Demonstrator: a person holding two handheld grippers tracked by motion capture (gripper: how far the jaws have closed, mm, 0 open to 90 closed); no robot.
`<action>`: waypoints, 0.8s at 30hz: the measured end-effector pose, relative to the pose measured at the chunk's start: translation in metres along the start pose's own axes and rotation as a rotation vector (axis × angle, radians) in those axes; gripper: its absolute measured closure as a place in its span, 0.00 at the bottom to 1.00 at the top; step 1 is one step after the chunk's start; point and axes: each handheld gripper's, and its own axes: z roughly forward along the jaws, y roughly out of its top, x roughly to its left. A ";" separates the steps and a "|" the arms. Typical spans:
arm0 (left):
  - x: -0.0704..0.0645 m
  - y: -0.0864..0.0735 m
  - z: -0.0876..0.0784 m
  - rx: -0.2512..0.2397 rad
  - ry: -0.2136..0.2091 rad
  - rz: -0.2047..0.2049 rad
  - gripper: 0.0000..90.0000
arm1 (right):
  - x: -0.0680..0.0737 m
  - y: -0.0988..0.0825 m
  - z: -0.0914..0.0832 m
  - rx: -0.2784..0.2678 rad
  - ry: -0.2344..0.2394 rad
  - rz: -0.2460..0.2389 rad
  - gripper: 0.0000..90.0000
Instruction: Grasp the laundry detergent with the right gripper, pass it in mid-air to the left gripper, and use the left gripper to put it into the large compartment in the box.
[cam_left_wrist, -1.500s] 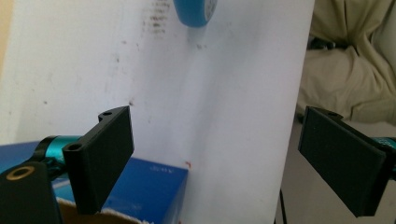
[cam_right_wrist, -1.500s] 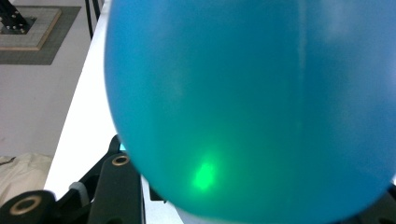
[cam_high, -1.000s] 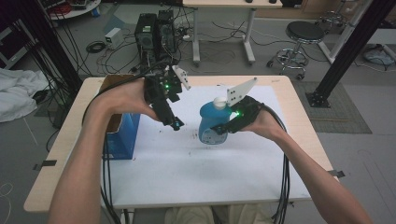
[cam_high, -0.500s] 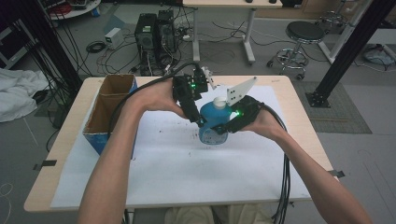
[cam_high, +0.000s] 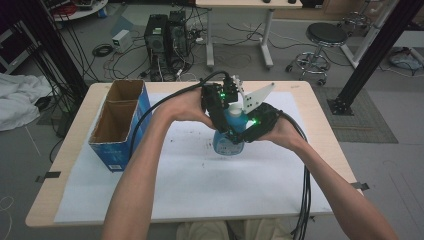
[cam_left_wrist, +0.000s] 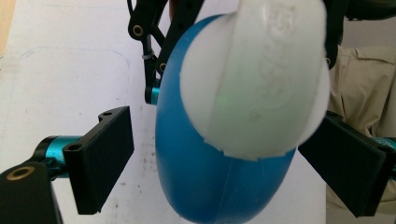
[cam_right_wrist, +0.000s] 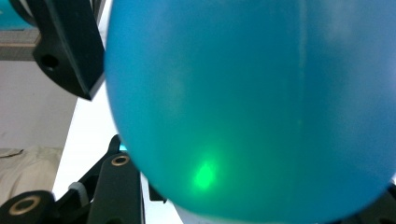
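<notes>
A light wooden table (cam_high: 320, 150) carries a big white sheet of paper (cam_high: 200, 190), marked with a few dark specks. At its left edge stands an open blue cardboard box (cam_high: 117, 127), split into two compartments; nothing can be made out inside either of them. Near the middle of the paper, a person's two forearms come in from the bottom and meet around a blue plastic bottle (cam_high: 229, 140) with a white cap (cam_left_wrist: 254, 77). The bottle stands upright, with its base at or just above the paper; which of the two cannot be told. The right gripper (cam_high: 248, 131) is clamped on the bottle's body from the right side, its jaws squeezed in on the blue plastic, which crowds the right gripper view. The left gripper (cam_left_wrist: 233, 158) comes down over the top, with its black jaws spread wide on either side of the bottle just below the cap, and neither pad appears to touch it. As a judgement, the work is at an early stage: the bottle is steadied, and the second gripper is lined up but has not closed. Gripping and twisting the cap off seem still to come.
</notes>
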 end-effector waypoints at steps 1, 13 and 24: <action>0.000 0.000 0.001 -0.002 0.000 -0.002 0.12 | 0.000 0.000 0.000 0.001 0.001 0.000 0.52; 0.001 0.004 0.006 0.001 -0.016 0.012 0.21 | -0.001 -0.002 0.003 -0.001 0.000 0.005 0.52; 0.001 0.003 0.008 0.000 -0.014 -0.001 0.26 | -0.001 -0.005 0.004 0.003 -0.004 0.013 0.52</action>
